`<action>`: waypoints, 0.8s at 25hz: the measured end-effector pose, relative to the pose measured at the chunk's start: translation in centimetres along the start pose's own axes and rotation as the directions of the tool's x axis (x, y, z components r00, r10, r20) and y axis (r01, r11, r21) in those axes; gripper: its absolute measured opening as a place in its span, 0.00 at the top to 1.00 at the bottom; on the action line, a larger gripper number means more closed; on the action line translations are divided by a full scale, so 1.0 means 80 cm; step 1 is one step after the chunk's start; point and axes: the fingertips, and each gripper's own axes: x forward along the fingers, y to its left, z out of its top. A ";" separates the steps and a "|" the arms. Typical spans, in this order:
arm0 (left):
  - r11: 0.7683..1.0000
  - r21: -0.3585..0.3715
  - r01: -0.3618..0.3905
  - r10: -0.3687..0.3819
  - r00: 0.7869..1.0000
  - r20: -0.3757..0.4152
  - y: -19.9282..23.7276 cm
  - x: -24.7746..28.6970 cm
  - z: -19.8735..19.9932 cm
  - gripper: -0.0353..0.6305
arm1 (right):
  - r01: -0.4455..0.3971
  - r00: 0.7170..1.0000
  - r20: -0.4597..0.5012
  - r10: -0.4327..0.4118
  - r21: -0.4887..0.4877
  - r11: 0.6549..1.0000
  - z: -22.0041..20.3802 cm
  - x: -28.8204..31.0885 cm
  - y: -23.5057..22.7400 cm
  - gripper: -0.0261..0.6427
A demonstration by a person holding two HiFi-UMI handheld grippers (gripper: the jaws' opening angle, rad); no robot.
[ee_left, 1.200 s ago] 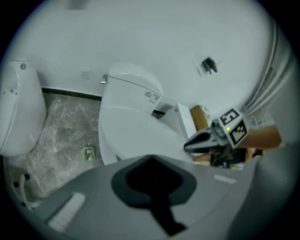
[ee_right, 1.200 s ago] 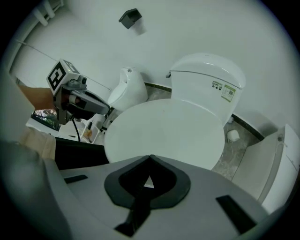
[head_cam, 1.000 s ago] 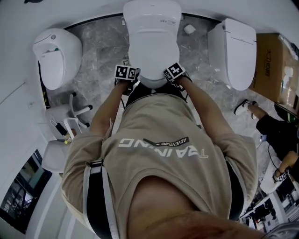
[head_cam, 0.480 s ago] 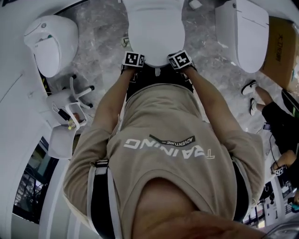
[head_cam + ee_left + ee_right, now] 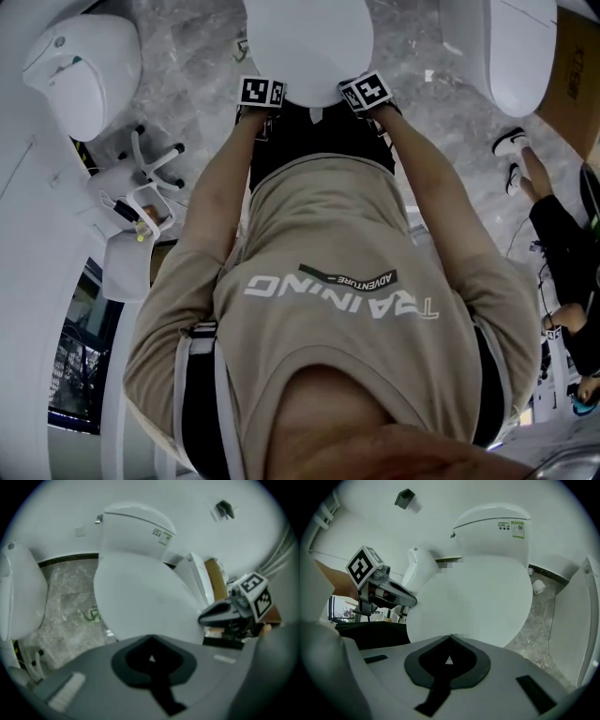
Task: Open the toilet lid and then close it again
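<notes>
The toilet lid [image 5: 309, 42] at the top centre of the head view looks like smooth white plastic with a soft sheen. The tank [image 5: 133, 529] behind it, seen in the left gripper view, looks like glazed ceramic. The floor [image 5: 192, 56] is polished grey stone with pale veins. The T-shirt [image 5: 328, 234] in mid-frame is matt beige cloth. At the upper right edge stands a box [image 5: 579, 75] of brown cardboard. The left gripper [image 5: 151, 637] and the right gripper [image 5: 450, 637] have matt grey plastic bodies.
</notes>
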 end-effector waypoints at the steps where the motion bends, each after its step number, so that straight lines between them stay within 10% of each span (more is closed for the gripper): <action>1: 1.000 0.003 0.004 -0.004 1.000 -0.007 0.001 0.005 -0.001 0.94 | -0.003 1.000 -0.004 0.003 0.000 1.000 -0.002 0.004 -0.002 0.94; 20: 0.998 -0.001 0.070 -0.070 0.994 -0.084 0.046 0.109 -0.048 0.94 | -0.064 0.988 -0.144 0.061 -0.022 0.998 -0.052 0.117 -0.039 0.94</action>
